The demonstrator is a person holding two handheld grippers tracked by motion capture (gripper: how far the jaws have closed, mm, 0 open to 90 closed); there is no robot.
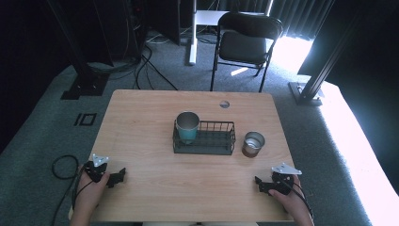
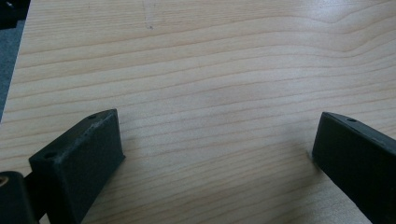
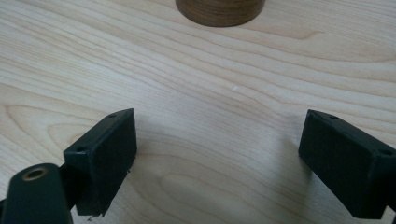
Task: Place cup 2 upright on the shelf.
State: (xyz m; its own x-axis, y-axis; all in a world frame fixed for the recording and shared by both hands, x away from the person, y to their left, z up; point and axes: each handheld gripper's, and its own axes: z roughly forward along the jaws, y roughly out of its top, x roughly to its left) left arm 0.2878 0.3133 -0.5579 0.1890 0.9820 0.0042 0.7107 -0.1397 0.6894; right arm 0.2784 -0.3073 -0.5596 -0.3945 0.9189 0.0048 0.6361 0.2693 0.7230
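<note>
Teal cup in wire basket, brown cup beside

Your right gripper view: brown cup at 12 o'clock, cut by top edge, base only. High view: teal cup lower part behind wire basket. Both your forearms cut at 6 o'clock edge.
</note>
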